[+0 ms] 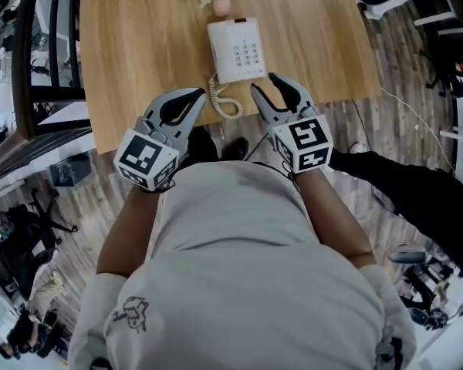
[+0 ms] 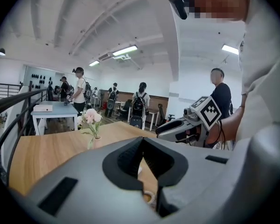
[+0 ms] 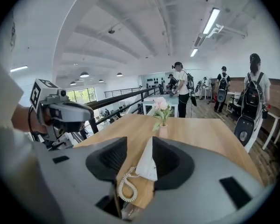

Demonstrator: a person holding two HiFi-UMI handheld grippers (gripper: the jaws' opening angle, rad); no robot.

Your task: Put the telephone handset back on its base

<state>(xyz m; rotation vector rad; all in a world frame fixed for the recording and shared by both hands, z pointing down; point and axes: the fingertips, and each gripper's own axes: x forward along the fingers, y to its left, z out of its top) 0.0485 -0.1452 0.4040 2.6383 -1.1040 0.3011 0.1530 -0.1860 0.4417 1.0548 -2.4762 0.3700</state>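
Both tools are held side by side, well apart, in front of the person's chest, with their tips over the near edge of the desk (image 1: 139, 52). Under their bodies lies the plank floor (image 1: 401, 83). Ahead of the left tool (image 1: 201, 93) and out to its left the wood is bare up to the desk's left edge, and a dark railing (image 1: 31, 45) runs beyond that edge. To the right of the right tool (image 1: 264, 83) there is more bare wood, then the right edge, then floor. A person in dark clothing (image 1: 417, 191) stands close on that side, behind the tool.

The left tool's jaws meet at the tips and nothing is between them. The right tool's jaws stand partly apart. They hold nothing and touch nothing, and only the desk shows through the gap.

The white telephone (image 1: 239, 48) sits just ahead of the two tools, between their lines. Its handset (image 1: 221, 52) appears to lie on the left side of the base (image 1: 251, 52). The coiled cord (image 1: 225, 102) trails back toward the near edge and ends between the two tools' tips, touching neither. Past the telephone stands a small flower pot (image 1: 221, 2).
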